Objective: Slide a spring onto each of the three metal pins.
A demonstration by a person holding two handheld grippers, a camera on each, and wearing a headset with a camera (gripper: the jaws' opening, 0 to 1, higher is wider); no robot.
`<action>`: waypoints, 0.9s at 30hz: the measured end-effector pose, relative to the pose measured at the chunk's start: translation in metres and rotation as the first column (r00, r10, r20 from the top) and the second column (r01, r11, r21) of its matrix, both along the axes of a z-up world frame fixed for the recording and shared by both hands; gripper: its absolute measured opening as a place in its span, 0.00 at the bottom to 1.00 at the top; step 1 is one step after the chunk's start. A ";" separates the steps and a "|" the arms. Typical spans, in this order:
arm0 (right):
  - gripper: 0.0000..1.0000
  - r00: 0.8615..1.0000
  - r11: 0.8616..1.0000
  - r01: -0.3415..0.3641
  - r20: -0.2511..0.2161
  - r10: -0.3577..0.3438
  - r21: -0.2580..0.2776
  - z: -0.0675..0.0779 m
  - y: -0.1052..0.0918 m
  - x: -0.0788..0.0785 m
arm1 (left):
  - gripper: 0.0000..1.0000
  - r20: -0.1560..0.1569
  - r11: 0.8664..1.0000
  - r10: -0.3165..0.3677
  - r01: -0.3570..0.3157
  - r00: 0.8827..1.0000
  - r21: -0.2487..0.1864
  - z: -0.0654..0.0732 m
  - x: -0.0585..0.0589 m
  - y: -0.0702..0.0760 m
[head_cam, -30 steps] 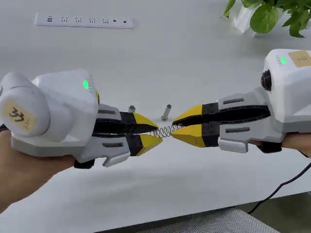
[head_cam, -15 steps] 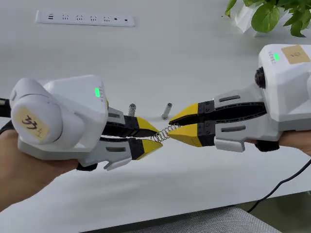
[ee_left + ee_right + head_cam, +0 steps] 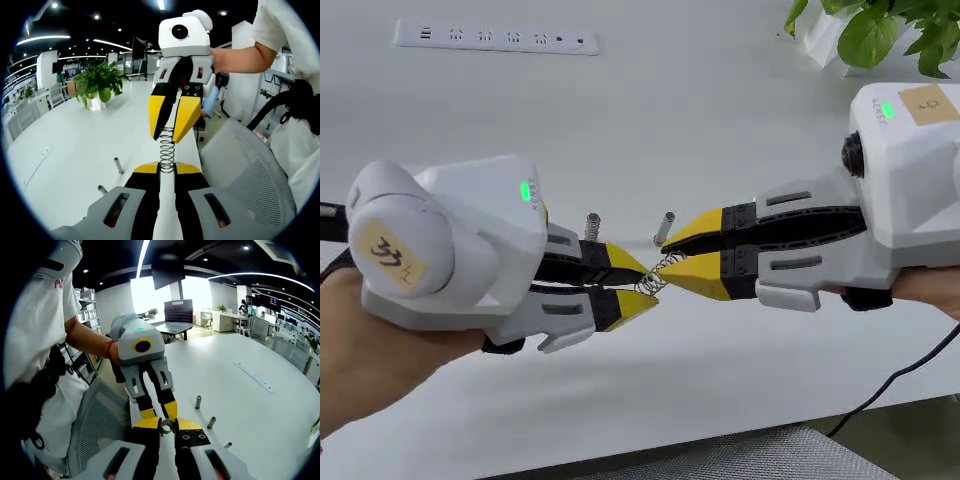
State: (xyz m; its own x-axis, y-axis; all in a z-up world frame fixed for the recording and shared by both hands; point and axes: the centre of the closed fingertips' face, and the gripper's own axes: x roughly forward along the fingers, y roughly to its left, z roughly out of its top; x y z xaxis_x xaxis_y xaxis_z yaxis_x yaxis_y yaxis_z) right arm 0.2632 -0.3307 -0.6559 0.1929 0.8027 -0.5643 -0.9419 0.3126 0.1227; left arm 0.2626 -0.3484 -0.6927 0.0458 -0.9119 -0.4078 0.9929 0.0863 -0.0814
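Spring [image 3: 654,274] is held in the air above the white table [image 3: 720,120], stretched between the two sets of yellow jaw tips, which point at each other; left gripper [image 3: 648,284] has its jaws nearly pressed together, pinching one end of the spring; right gripper [image 3: 666,261] pinches the other end the same way, with a narrow gap between its jaws; in the left gripper view the coil runs straight up from that view's own tips into the opposite tips; in the right gripper view it shows end-on as a small ring between the tips. One pin [image 3: 592,226] and a second pin [image 3: 664,229] stand on the table just behind the tips, apart from the spring; power strip [image 3: 495,40] lies at the far edge; plant [image 3: 880,30] at the far right corner.
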 end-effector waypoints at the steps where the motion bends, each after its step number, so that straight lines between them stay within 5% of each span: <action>1: 0.06 1.000 1.000 -0.003 0.003 0.003 -0.002 0.001 0.000 0.000 | 0.06 -0.004 1.000 0.003 -0.003 1.000 -0.008 0.001 0.000 0.000; 10: 0.07 1.000 1.000 -0.014 0.017 0.014 -0.009 0.006 0.000 0.002 | 0.06 -0.062 0.996 0.029 -0.034 0.998 -0.081 0.008 0.000 0.000; 27: 0.16 1.000 0.999 -0.025 0.012 0.025 -0.047 0.005 -0.006 0.002 | 0.06 -0.067 0.993 0.035 -0.042 0.997 -0.107 0.011 0.000 -0.002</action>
